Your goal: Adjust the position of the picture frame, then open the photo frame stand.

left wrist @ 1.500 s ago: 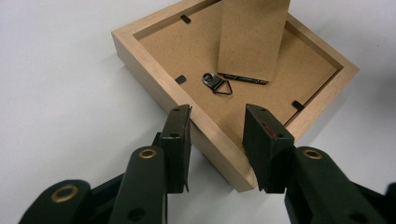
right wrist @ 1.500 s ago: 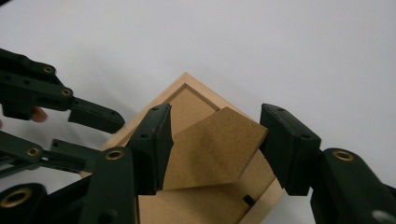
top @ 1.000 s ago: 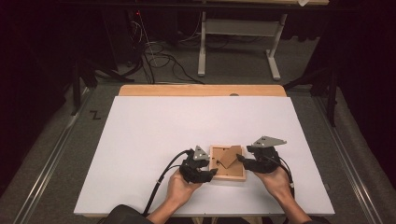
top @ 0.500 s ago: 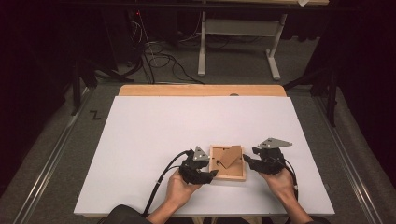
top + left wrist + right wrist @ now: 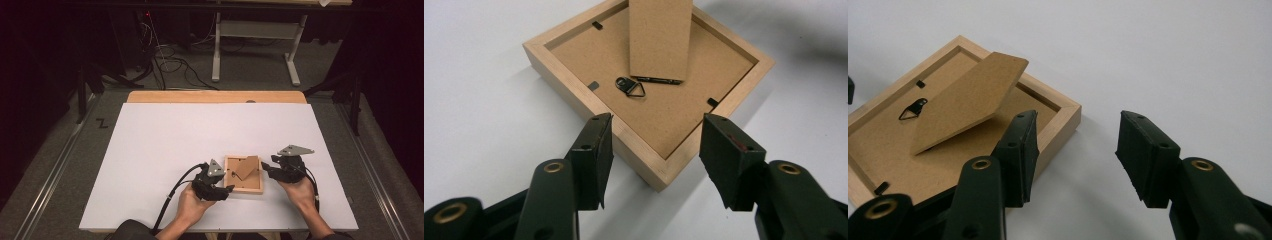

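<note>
Table top point(image 5: 165, 150): white sheet, covering nearly the whole surface.
Far edge: bare wooden strip point(image 5: 215, 96) showing past the white.
Floor point(image 5: 60, 165): grey carpet, with a small black Z-shaped mark point(image 5: 101, 123) left of the table.
Behind the table: white metal stand point(image 5: 255, 47) on two legs.
Cables point(image 5: 167, 62): black, tangled on the floor by the stand.
Background: dark.

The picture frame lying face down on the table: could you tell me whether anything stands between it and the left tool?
Nothing visible does. The left tool is open, with a corner of the picture frame between its jaws and bare white table on either side.
</note>
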`<action>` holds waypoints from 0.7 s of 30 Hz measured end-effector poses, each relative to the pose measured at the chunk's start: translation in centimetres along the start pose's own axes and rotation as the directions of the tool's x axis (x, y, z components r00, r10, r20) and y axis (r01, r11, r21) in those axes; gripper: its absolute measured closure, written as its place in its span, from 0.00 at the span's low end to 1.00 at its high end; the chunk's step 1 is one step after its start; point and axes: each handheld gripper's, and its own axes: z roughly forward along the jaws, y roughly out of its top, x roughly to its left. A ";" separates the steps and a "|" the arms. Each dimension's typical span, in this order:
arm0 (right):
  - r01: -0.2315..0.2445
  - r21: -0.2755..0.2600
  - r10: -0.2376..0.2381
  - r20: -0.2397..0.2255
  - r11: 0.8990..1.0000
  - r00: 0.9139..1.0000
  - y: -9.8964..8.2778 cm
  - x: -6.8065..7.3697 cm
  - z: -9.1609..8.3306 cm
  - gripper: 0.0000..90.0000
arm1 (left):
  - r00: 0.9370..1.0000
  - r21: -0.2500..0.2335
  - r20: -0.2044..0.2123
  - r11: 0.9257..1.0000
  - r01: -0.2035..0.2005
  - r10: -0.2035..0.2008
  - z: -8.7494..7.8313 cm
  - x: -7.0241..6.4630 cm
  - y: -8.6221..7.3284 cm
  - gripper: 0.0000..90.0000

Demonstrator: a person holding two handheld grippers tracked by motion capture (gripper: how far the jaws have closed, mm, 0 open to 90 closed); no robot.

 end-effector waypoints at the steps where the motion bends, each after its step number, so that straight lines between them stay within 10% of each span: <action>1: -0.005 0.002 0.005 0.001 1.000 1.000 0.1 -0.1 0.1 0.56 | 1.000 0.001 0.001 1.000 -0.002 0.002 0.0 -0.1 0.0 0.51; 21: -0.012 0.012 0.012 -0.005 1.000 1.000 0.8 -0.6 1.6 0.56 | 1.000 0.042 0.016 0.999 -0.027 0.027 -0.5 -1.4 -1.1 0.46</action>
